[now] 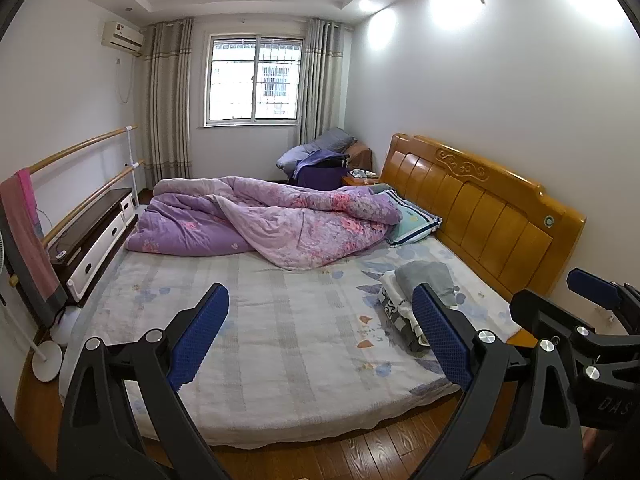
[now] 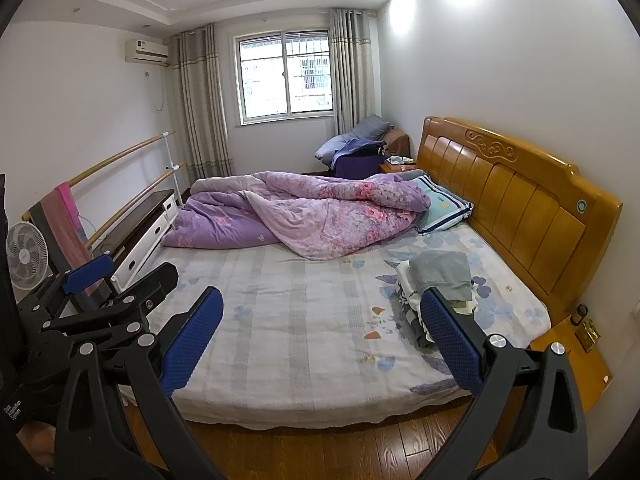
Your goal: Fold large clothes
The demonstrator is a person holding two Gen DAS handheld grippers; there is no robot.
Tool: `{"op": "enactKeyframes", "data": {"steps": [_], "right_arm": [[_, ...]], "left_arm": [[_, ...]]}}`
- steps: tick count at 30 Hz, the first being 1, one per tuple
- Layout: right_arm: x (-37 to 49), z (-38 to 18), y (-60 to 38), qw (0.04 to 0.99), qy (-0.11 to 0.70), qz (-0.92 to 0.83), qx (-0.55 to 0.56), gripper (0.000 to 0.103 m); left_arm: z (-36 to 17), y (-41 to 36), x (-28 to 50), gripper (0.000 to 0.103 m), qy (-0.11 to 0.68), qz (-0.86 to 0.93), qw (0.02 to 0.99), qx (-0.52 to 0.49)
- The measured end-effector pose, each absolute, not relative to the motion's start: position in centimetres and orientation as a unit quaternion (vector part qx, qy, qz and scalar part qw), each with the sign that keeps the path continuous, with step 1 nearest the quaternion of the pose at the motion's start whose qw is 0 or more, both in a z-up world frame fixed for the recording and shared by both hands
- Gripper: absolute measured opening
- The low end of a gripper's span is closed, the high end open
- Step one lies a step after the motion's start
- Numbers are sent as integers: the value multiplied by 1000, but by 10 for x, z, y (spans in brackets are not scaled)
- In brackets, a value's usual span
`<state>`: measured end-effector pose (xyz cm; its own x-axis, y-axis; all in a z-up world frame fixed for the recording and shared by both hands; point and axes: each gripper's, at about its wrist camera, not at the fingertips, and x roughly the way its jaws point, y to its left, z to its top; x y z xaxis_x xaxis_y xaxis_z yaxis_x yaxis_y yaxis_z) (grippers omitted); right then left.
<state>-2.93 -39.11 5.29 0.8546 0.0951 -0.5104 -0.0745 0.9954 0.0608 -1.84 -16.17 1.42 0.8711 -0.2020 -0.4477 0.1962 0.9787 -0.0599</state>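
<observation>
A stack of folded clothes, grey on top of patterned white and dark pieces, lies on the bed near the headboard; it also shows in the right wrist view. My left gripper is open and empty, held above the floor at the bed's near edge. My right gripper is open and empty, beside the left one; it also shows at the right edge of the left wrist view. The left gripper shows at the left of the right wrist view.
A crumpled purple floral quilt and a pillow cover the bed's far half. A wooden headboard stands right. A cabinet, wall rails with a pink towel, and a fan stand left. Wood floor lies below.
</observation>
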Motion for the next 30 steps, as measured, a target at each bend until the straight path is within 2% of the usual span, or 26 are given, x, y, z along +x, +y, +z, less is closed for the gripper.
{"op": "enactKeyframes", "data": {"steps": [30], "right_arm": [[-11, 42, -383, 959, 277, 61, 18, 95]], "left_arm": [[8, -159, -17, 94, 245, -80, 966, -17]]}}
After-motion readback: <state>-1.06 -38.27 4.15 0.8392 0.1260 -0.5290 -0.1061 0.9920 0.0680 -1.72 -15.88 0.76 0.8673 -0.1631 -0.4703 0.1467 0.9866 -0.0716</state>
